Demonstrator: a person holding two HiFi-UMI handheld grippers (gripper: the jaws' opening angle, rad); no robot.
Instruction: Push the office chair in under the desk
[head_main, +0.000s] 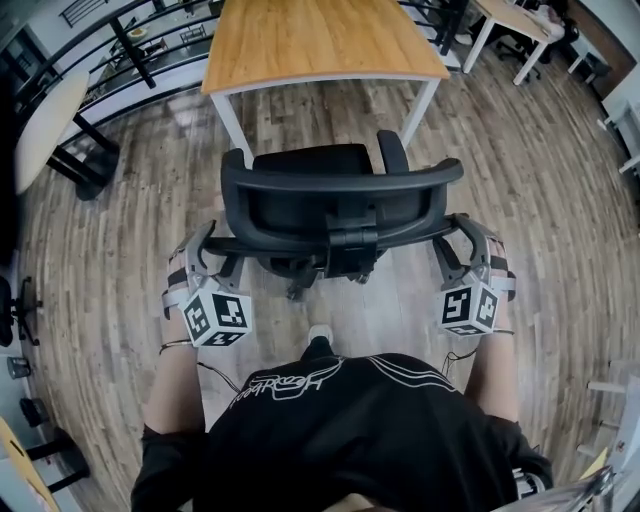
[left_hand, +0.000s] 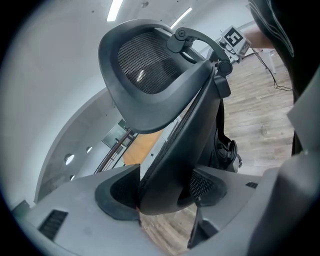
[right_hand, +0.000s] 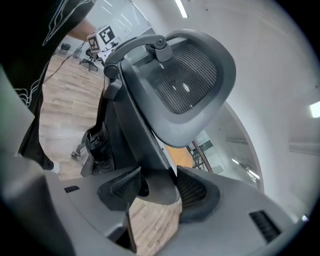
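Observation:
A black office chair (head_main: 340, 200) stands in front of me, its back toward me and its seat facing a wooden desk (head_main: 320, 40) with white legs. The seat's front is just at the desk's near edge. My left gripper (head_main: 213, 243) is shut on the left edge of the chair back (left_hand: 185, 145), whose frame sits between both pads. My right gripper (head_main: 457, 237) is shut on the right edge of the chair back (right_hand: 140, 145) in the same way. The mesh headrest (left_hand: 147, 75) rises above the jaws in both gripper views.
The floor is wood plank. A white round table (head_main: 45, 110) and a dark railing lie at the far left. Another white-legged desk (head_main: 510, 20) stands at the far right. My shoe (head_main: 320, 335) is just behind the chair base.

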